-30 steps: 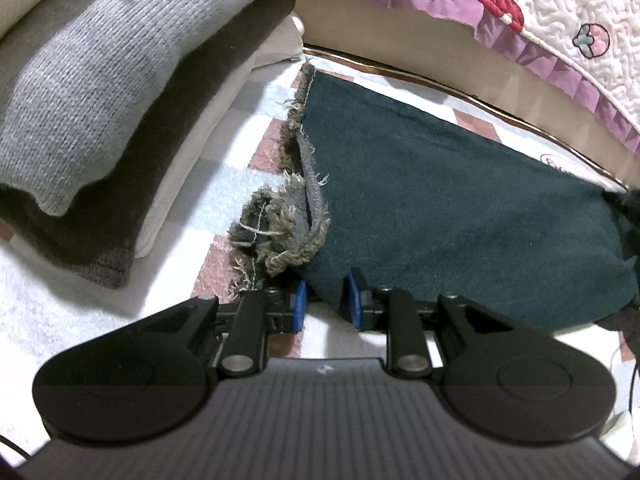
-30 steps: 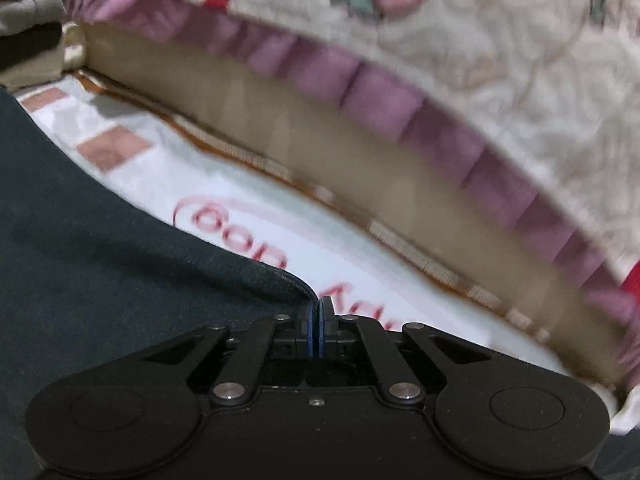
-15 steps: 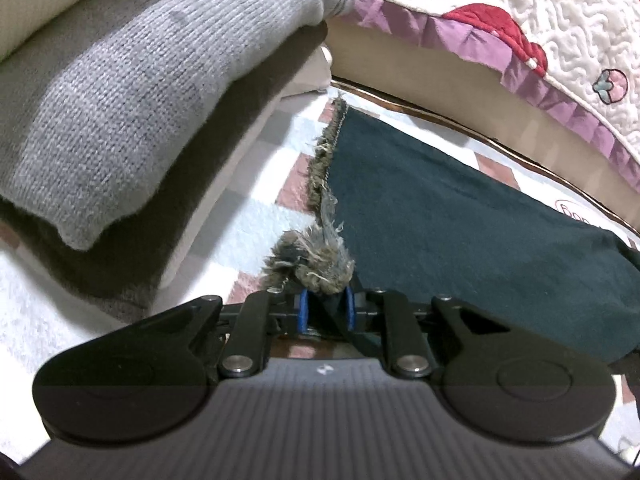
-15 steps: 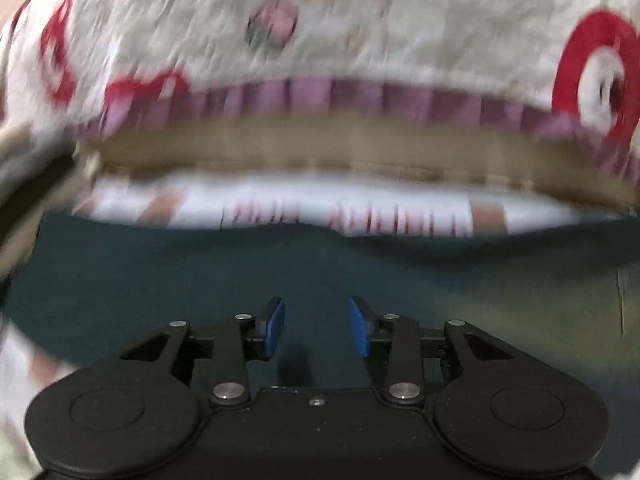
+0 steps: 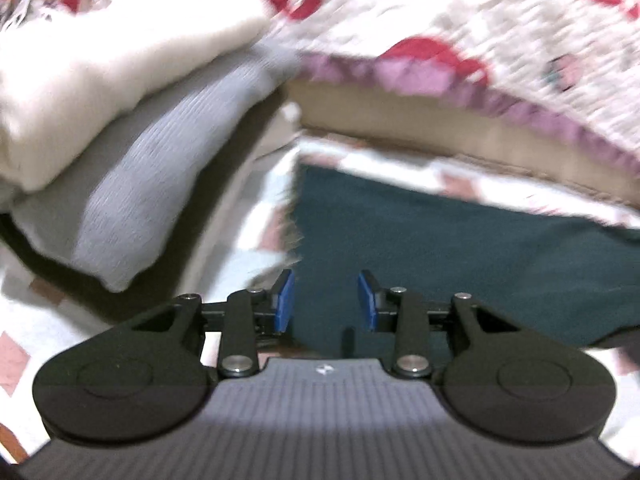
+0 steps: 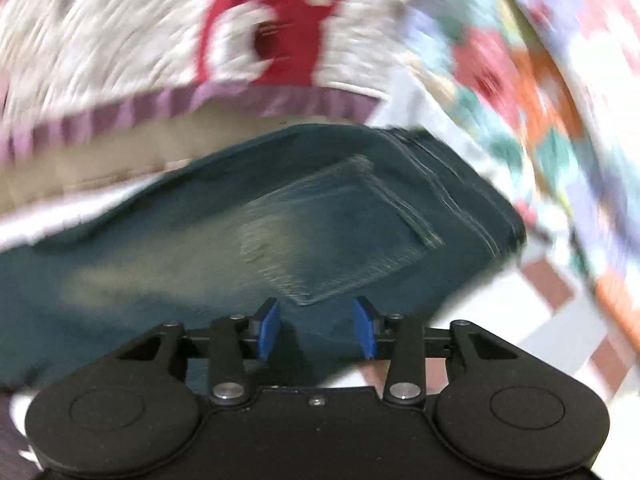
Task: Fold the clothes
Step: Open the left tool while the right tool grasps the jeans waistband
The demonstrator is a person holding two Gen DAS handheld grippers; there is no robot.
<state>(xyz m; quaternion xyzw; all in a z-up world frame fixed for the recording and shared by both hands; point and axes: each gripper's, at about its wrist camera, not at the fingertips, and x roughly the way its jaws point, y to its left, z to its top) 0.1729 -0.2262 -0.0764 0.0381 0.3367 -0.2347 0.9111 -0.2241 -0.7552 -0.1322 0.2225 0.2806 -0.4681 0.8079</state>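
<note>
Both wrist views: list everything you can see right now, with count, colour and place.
jeans: one pair, dark blue denim, flat on the mat; back pocket in the right view, frayed hem in the left view.
folded clothes stack: one pile, cream over grey over dark, left of the jeans.
checked mat: one, white with pink squares, under everything.
quilt: one, cream with red motifs and purple trim, behind the jeans.
floral fabric: one, multicoloured, right of the jeans; blurred.
left hand-held gripper: one, black with blue pads, open over the hem end.
right hand-held gripper: one, same colours, open near the pocket.

A quilted bedspread with purple trim overhangs the checked mat.
</note>
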